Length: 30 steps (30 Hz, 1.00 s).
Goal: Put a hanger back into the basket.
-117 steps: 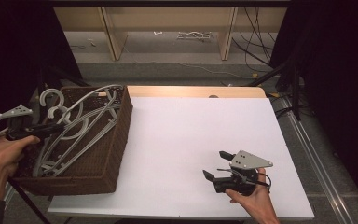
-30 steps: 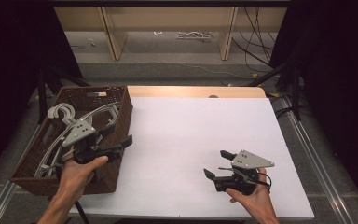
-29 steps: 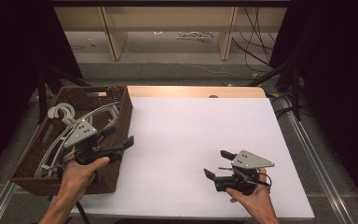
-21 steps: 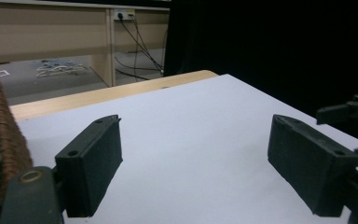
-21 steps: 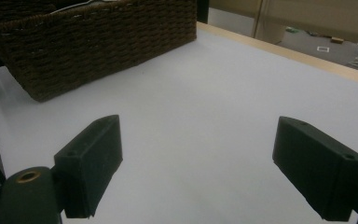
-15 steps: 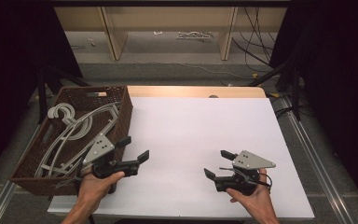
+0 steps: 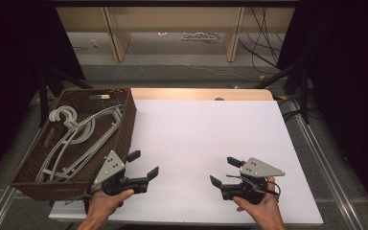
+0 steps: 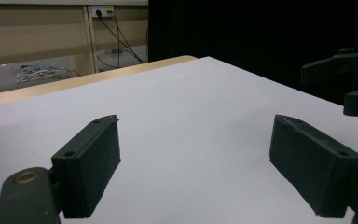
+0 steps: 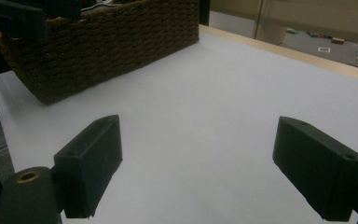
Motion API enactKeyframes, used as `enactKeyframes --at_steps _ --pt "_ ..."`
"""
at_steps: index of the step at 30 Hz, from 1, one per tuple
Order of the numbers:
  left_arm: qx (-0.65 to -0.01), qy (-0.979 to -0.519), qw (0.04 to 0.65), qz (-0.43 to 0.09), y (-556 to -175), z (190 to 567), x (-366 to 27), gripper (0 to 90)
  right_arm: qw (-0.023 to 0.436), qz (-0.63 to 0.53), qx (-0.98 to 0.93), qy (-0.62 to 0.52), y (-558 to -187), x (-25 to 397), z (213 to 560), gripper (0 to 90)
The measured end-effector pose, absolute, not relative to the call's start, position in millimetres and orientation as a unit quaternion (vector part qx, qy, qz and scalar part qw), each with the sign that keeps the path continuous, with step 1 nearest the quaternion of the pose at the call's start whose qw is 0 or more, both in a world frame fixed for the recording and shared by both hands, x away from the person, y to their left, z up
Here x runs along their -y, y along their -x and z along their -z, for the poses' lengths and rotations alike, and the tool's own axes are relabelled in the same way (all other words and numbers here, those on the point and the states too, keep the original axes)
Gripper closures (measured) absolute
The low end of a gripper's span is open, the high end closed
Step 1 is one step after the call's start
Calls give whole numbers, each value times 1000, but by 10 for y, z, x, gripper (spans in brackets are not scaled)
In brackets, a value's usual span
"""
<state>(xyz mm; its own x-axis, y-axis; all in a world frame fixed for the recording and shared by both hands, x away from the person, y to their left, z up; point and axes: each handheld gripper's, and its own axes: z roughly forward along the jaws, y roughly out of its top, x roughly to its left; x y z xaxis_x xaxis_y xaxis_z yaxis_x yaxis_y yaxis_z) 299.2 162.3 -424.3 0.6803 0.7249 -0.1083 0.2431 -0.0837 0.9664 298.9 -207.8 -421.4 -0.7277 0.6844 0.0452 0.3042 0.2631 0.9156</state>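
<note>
Landmark: wicker basket, dark brown, rectangular, standing at the left edge of the white table and partly overhanging it. All positions below are given from this basket.

1. Hangers. Pale grey, several, lying flat and overlapping inside the basket. Their hooks point to the basket's far left corner; their shoulders run toward its near end. No gripper touches them.

2. Left gripper. Held in the person's left hand, just beside the basket's near right corner, over the white table. Jaws spread wide, nothing between them; the left gripper view shows both black pads apart with bare table surface between. A grey three-cornered plate sits on top. The jaws point away from the basket, toward the table's middle.

3. Right gripper. Held in the person's right hand, well apart from the basket, on the near right part of the table. Jaws spread wide, empty; the right gripper view shows bare white surface between the pads and the basket's woven side farther off at upper left. The jaws point back toward the basket. Grey plate on top; a cable loops at its rear.

4. Table strip. Light wood edge beyond the white surface, starting at the basket's far right corner.
</note>
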Motion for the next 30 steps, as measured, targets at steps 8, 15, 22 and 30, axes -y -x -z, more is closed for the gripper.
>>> enactKeyframes --at_steps 8,15,22,30 --pt "-333 -718 574 -210 -2859 4366 -1589 158 173 -520 -771 -324 -2870 2108 4298 163" --pt "-324 -727 564 -218 -2859 4370 -1621 158 173 -513 -770 -337 -2774 2181 4328 163" --pt "-328 -726 563 -219 -2872 4370 -1639 158 177 -515 -766 -340 -2750 2193 4348 163" --pt "-330 -724 566 -214 -2883 4385 -1628 159 177 -509 -771 -341 -2747 2190 4344 164"
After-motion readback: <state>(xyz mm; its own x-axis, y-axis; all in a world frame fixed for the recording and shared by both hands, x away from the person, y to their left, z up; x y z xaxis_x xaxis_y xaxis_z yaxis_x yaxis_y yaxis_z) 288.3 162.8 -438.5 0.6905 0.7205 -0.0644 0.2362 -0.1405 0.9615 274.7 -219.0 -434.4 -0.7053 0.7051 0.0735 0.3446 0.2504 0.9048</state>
